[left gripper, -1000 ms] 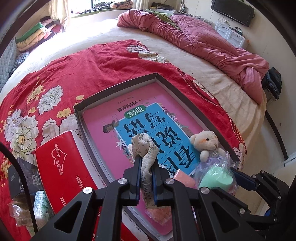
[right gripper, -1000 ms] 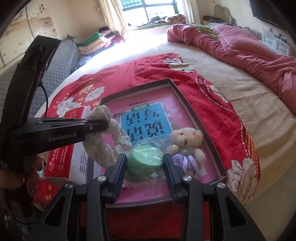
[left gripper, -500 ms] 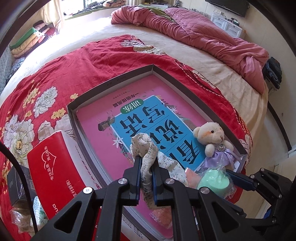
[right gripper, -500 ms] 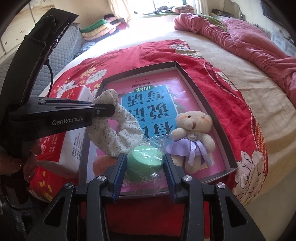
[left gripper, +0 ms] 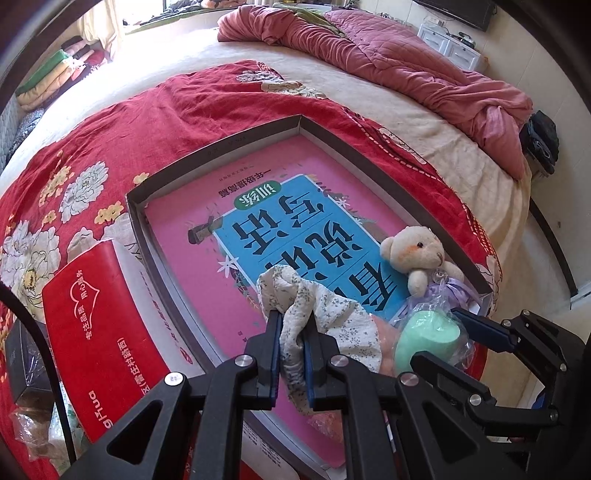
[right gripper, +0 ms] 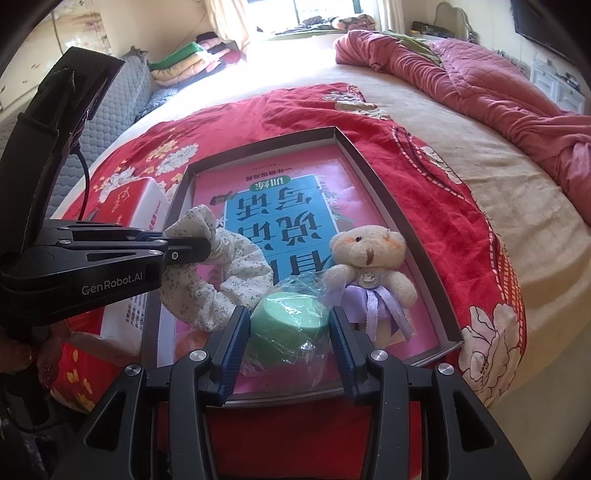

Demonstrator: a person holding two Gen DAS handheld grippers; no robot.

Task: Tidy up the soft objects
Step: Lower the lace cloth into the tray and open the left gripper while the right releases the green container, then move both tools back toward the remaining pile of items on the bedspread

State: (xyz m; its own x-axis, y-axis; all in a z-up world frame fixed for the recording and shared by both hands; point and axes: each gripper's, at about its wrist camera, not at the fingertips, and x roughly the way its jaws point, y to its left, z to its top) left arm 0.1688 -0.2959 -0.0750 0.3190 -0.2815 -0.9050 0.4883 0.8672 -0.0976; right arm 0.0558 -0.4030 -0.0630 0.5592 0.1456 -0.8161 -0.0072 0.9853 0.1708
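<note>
Both tongs work over the box (right gripper: 421, 266): the left gripper (left gripper: 291, 328) pinches the scrunchie (right gripper: 221, 280), while the right gripper (right gripper: 286, 332), opening around the wrapped green sponge (right gripper: 288, 325), should release gently beside the teddy bear (right gripper: 369, 266).

Daylight floods in from the window (right gripper: 314, 14) far ahead of my right tool, and the bed (right gripper: 295, 70) just under it burns out to white glare. Everything close to both tools looks bright, sharp and strongly coloured. Both lenses bow straight lines hard; the box (left gripper: 258, 129) rim ahead of my left tool curves. Black vignette rings every corner. My tool bodies nearest the lens go soft and dark.
</note>
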